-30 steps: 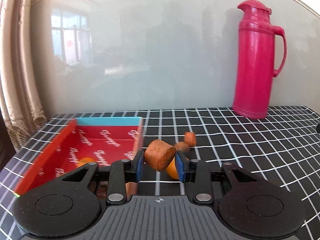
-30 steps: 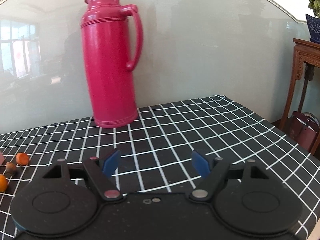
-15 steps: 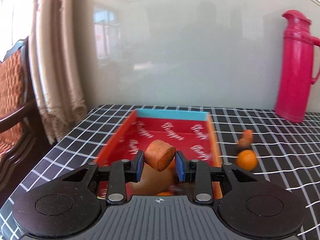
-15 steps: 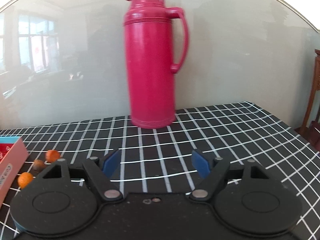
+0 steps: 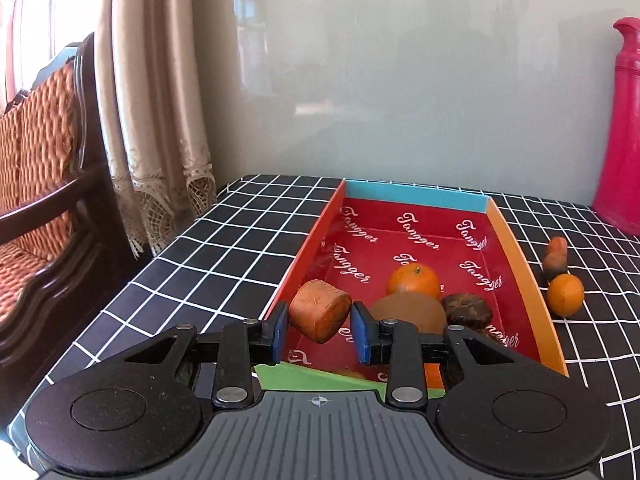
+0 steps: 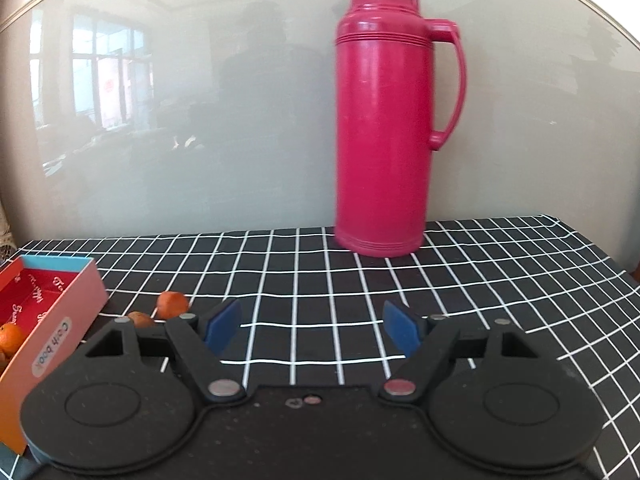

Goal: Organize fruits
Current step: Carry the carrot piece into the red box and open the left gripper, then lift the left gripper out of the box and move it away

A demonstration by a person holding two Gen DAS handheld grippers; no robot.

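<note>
My left gripper (image 5: 319, 326) is shut on a stubby orange-brown chunk of fruit (image 5: 320, 315), held above the near left corner of the red box (image 5: 516, 256). Inside the box lie a tangerine (image 5: 414, 281), a round brown fruit (image 5: 410, 312) and a dark wrinkled one (image 5: 467, 309). On the cloth right of the box sit a tangerine (image 5: 565, 294), a brown fruit (image 5: 555, 264) and a small orange one (image 5: 557, 245). My right gripper (image 6: 312, 326) stands open over the checked cloth with nothing between its fingers; the box (image 6: 60, 308) is at its left, with two small fruits (image 6: 171, 304) beside it.
A tall pink thermos jug (image 6: 384, 128) stands at the back of the table against a glossy wall. The black checked tablecloth (image 6: 480, 280) covers the table. A wooden chair with an orange cushion (image 5: 44, 184) and a lace curtain (image 5: 160, 120) stand past the table's left edge.
Both views have swung left. The left gripper carried the chunk from beside the loose fruits to over the box. The right gripper stayed open, and the box and small fruits came into its view.
</note>
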